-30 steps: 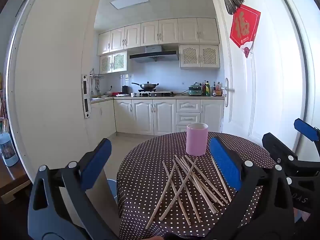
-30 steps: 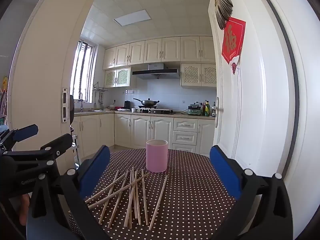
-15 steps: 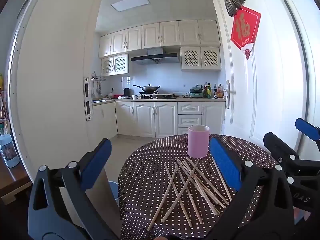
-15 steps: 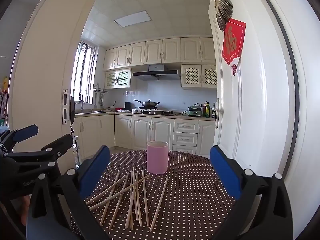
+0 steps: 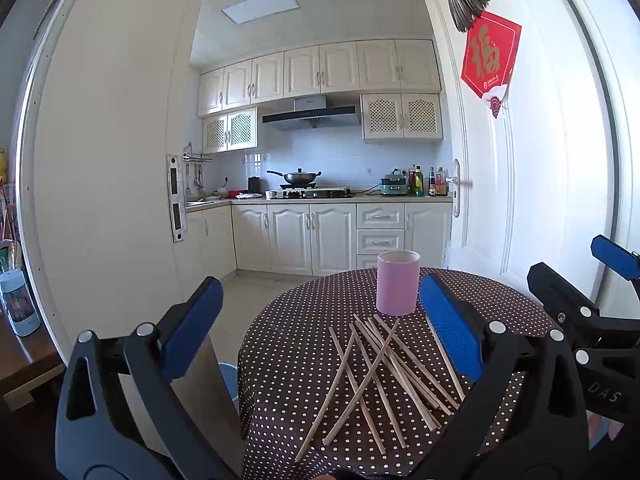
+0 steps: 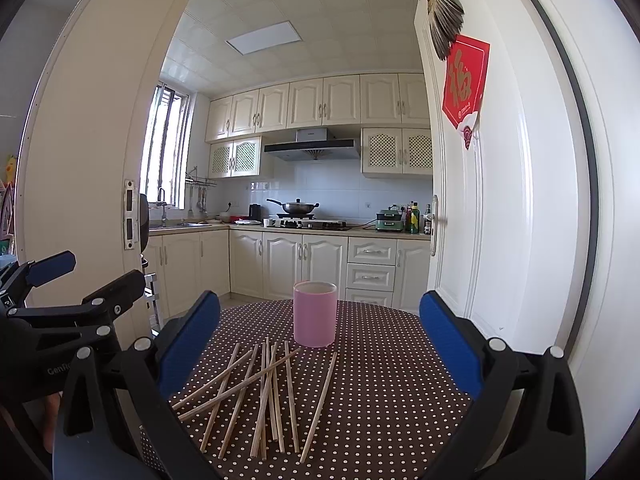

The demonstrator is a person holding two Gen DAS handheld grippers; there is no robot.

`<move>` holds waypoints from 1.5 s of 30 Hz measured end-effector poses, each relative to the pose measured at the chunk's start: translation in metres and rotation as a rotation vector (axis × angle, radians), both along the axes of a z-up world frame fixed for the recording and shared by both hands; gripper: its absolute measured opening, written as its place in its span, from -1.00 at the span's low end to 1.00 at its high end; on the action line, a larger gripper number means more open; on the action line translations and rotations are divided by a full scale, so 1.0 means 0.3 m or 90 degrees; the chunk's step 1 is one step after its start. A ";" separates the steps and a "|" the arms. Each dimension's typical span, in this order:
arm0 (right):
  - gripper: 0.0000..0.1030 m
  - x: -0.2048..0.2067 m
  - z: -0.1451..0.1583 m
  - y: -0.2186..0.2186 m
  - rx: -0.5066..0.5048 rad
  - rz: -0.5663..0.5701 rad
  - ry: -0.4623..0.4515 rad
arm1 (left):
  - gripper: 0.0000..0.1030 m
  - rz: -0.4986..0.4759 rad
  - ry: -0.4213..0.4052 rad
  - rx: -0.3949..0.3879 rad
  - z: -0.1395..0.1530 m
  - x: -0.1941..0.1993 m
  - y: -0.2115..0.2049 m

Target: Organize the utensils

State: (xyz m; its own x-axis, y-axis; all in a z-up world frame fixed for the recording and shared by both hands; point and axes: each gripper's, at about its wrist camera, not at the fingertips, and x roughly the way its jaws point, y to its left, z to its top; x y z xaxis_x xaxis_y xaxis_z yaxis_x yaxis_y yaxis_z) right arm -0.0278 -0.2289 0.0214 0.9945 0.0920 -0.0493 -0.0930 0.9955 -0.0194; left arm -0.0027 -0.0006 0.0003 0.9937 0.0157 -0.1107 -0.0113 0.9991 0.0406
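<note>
Several wooden chopsticks (image 5: 384, 376) (image 6: 264, 392) lie loosely crossed on a round table with a brown polka-dot cloth (image 5: 296, 344) (image 6: 392, 368). Behind them stands an upright pink cup (image 5: 397, 288) (image 6: 315, 313). My left gripper (image 5: 320, 324) hovers open above the table's near left side, nothing between its blue pads. My right gripper (image 6: 320, 340) is open too, held above the near edge with the chopsticks and cup ahead of it. Each gripper shows at the edge of the other's view: the right gripper (image 5: 592, 300) and the left gripper (image 6: 80, 288).
A white door (image 5: 500, 184) with a red hanging stands open just right of the table. Beyond the table is a kitchen with cream cabinets (image 6: 304, 264) and a wok on the stove. A white wall panel (image 5: 100, 200) and a wooden surface with a bottle (image 5: 18, 304) are on the left.
Both views have shifted slightly, with the table and cup sitting a little lower and nearer in frame. The grippers stay open, and the chopsticks have not moved.
</note>
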 end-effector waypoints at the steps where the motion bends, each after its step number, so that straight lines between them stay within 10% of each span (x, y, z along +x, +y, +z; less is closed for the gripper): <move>1: 0.87 0.000 -0.001 0.000 0.000 0.000 -0.001 | 0.88 0.000 -0.001 0.000 0.000 0.000 0.001; 45: 0.87 -0.004 0.006 -0.014 0.007 -0.005 0.008 | 0.88 -0.002 -0.001 0.007 -0.002 -0.011 -0.009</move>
State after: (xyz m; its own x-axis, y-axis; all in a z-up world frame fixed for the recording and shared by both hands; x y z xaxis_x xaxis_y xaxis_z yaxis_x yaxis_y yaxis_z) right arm -0.0290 -0.2331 0.0231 0.9945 0.0853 -0.0604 -0.0858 0.9963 -0.0067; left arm -0.0059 -0.0033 -0.0003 0.9939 0.0136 -0.1096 -0.0080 0.9987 0.0513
